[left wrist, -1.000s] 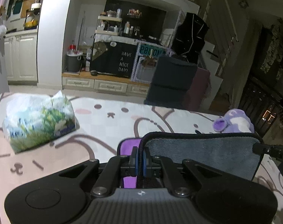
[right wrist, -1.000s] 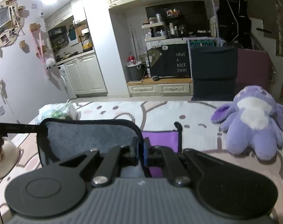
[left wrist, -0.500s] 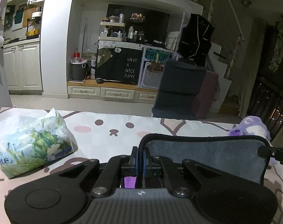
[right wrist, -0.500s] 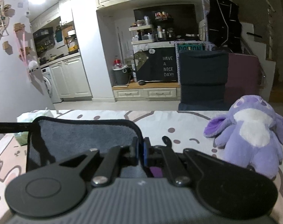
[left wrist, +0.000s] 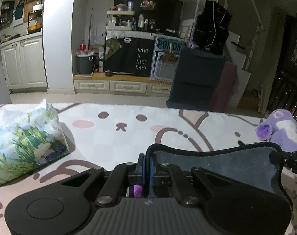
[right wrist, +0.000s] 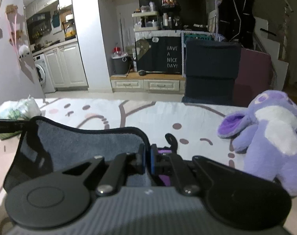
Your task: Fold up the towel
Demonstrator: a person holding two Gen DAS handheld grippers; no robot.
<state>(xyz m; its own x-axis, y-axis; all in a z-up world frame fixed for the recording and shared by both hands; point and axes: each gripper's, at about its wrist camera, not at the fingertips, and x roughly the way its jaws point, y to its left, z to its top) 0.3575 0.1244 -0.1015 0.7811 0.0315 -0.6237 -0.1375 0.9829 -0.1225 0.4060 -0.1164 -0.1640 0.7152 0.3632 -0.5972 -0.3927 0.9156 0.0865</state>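
Note:
A grey towel (left wrist: 217,164) with a dark hem hangs stretched between my two grippers above the table; a purple layer shows below it. My left gripper (left wrist: 147,166) is shut on the towel's left corner. My right gripper (right wrist: 147,160) is shut on the towel's right corner, and the grey cloth (right wrist: 85,143) spreads to its left. The top edge sags a little in the middle. Each gripper's tip shows at the far side of the other view.
A tissue pack (left wrist: 23,141) lies on the patterned tablecloth (left wrist: 119,137) at the left. A purple plush toy (right wrist: 269,135) sits at the right, close to my right gripper. A dark chair (left wrist: 197,82) stands behind the table's far edge.
Both grippers have moved forward over the table with the towel held between them. The towel's top edge now sags in the middle.

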